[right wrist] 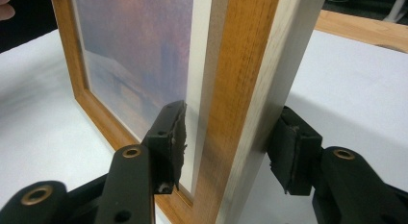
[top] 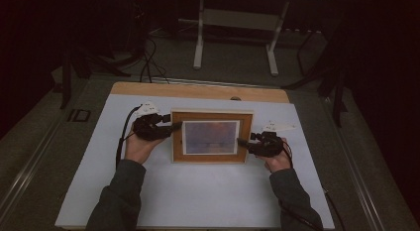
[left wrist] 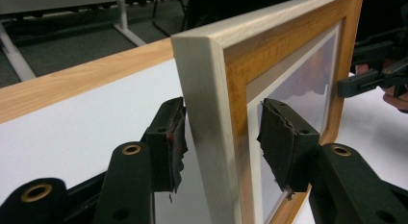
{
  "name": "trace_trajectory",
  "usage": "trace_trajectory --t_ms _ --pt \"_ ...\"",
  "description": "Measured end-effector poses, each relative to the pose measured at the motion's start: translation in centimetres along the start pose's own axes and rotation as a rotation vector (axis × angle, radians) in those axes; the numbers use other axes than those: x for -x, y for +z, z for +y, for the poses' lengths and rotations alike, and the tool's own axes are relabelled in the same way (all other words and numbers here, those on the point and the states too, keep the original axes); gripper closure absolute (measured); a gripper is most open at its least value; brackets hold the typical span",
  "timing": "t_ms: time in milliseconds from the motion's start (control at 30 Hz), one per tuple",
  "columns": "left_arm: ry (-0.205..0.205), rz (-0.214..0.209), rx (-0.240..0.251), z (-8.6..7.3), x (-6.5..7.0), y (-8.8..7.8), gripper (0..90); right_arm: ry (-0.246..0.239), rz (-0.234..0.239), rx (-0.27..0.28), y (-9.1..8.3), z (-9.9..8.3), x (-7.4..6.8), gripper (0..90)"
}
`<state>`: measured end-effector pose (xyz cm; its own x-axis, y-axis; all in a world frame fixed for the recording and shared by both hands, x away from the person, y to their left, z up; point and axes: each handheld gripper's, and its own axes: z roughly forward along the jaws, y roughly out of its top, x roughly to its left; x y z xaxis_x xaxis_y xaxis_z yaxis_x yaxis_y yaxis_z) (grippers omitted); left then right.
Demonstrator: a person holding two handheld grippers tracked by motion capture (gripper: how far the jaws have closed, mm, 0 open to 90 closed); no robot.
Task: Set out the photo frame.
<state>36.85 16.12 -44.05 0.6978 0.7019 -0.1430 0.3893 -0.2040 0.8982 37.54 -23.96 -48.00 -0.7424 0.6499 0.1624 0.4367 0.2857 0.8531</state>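
Picture frame (top: 212, 136) lies flat mid-surface (top: 198, 191), wooden border, bluish print inside. Your left hand-held gripper (top: 174, 127) straddles its left edge, your right hand-held gripper (top: 242, 142) its right edge. Both are released: pads (left wrist: 175, 142) stand off the wood, gaps visible either side.

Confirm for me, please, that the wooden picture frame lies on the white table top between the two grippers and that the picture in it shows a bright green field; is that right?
Not quite: the picture is not a green field but a hazy wash of purple, pink and orange, as the right gripper view shows. The rest holds: the wooden picture frame lies on the white table top, with the left gripper at one side and the right gripper at the other.
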Motion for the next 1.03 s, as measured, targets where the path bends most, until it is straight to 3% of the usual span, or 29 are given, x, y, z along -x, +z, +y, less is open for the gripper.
trace_trajectory --t_ms 433,667,1033 --pt "-0.032 0.014 0.037 -0.6 -0.5 -2.5 49.9 0.009 -0.012 0.036 -1.7 0.1 0.5 47.5" --pt "-0.054 0.046 0.04 -1.4 -1.2 -3.8 49.8 0.026 -0.025 0.043 -2.7 -0.3 1.1 47.5" --pt "-0.072 0.122 -0.046 -4.8 -1.7 -4.9 49.3 0.053 -0.052 0.022 -3.6 -2.1 2.0 47.4"
